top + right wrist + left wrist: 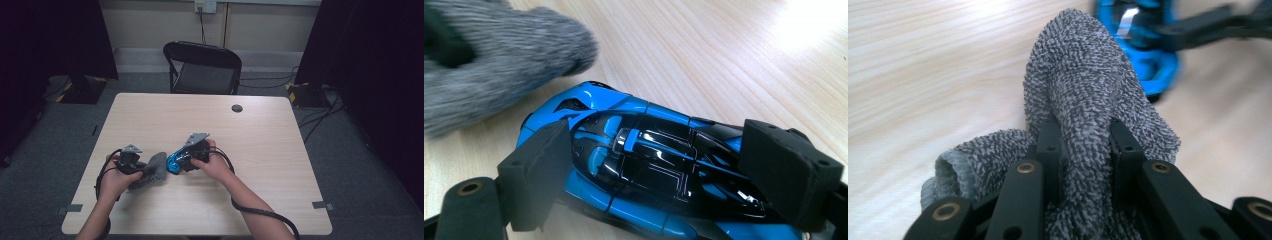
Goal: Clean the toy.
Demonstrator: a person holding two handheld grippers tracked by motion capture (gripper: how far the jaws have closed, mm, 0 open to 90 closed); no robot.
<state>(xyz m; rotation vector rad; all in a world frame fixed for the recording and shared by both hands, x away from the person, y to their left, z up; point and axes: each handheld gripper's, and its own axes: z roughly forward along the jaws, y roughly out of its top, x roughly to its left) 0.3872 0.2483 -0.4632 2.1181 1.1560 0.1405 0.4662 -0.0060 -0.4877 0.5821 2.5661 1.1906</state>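
Standing beyond the table (260,130), black chair (205,70), grey sock (152,170) just beside blue toy car (175,161)

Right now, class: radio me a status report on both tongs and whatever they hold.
Left tongs shut on grey sock. Right tongs shut on blue toy car, car on table. Sock tip close beside car; nothing else in the way.

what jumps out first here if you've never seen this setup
The bright blue toy car near the middle of the wooden table, gripped across its body by the right hand-held gripper. Just left of it, the left hand-held gripper pinches a fuzzy grey sock.
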